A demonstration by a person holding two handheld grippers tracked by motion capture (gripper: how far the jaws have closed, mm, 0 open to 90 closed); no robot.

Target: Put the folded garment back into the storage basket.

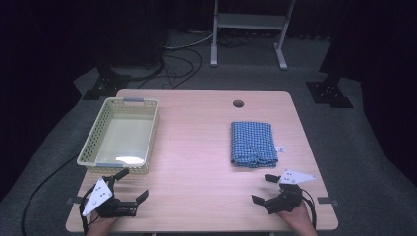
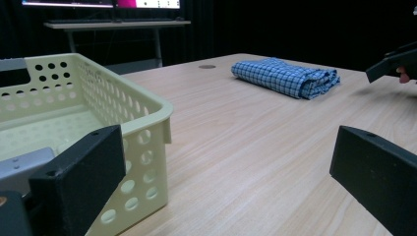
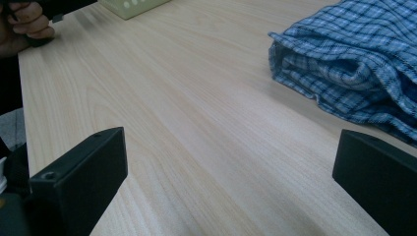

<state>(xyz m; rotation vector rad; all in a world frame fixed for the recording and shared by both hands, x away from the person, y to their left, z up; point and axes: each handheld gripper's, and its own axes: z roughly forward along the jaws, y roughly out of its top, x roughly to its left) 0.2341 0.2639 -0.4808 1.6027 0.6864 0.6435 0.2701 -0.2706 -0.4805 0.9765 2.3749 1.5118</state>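
Both grippers wait at the near edge of the worktop [image 1: 196, 142], so the work looks to be at its very start — nothing is held yet. The left gripper [image 1: 132, 184] sits by the near left corner with its fingers [image 2: 78, 179] spread wide and nothing between them, just in front of the basket's near end. The right gripper [image 1: 261, 188] sits toward the near right corner, fingers [image 3: 81, 172] likewise wide apart on bare wood, with the folded blue checked cloth [image 1: 253, 143] just beyond it.

The cloth lies flat on the right half of the worktop, short of the small cable hole [image 1: 238, 103] near the far edge and well apart from the basket. My reading is that the next move calls for the right gripper to go forward and close on the near folded edge, taking every layer so the bundle stays together.

The pale yellow perforated basket [image 1: 96, 132] stands along the left side — it holds nothing.
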